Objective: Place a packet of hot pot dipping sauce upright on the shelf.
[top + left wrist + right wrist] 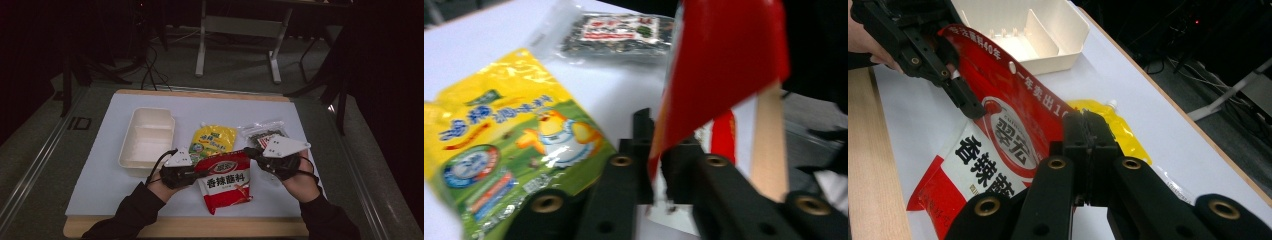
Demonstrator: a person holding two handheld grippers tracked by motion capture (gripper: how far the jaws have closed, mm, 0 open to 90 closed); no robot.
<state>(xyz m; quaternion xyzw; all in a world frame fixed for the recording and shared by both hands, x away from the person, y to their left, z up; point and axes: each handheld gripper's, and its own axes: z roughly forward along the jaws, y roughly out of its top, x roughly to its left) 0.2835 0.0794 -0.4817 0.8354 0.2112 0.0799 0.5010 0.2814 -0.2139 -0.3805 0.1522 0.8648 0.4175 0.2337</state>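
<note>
Both claws are clamped on the same red seasoning packet (223, 181), one at each top corner. The left gripper (196, 170) has its jaws pinched together on the packet's upper left edge, and the right gripper (255, 153) is closed on the upper right corner, so the packet hangs stretched between them, just above the white mat (100, 170), with its bottom end trailing toward the person.

From the high view, a yellow pouch (214, 141) lies on the mat just beyond the packet, right behind the gap between the two claws. A clear bag of dark stuff (264, 134) sits just past the right gripper, and a white divided tray (146, 140) sits off past the left gripper's outer side.

The left gripper view gets stuff the top camera can't: the red packet (719, 75) seen edge-on, running down into the shut jaws, and the cartoon chicken print on the yellow pouch (509, 150) beside the claw. It's blurry though.

The right gripper view shows the packet's (998, 135) face with big white characters, the left gripper (965, 102) biting the far edge, and the tray's (1048, 35) inner divider beyond it.
</note>
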